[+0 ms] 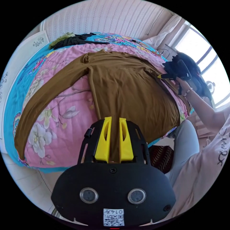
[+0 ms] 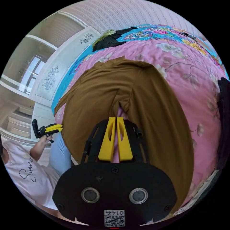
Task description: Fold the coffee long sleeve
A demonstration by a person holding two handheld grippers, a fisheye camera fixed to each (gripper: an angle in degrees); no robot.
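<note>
One big bed with a pink floral quilt carries everything here. The coffee long sleeve lies spread flat across it, hem hanging over the near edge, one sleeve stretched along that edge toward the corner. A dark garment sits at the far edge. The left tool has its jaws slightly apart with brown cloth showing between them; can't tell if it's gripping. The right tool is nearly clenched, at the shirt's underarm fold.
</note>
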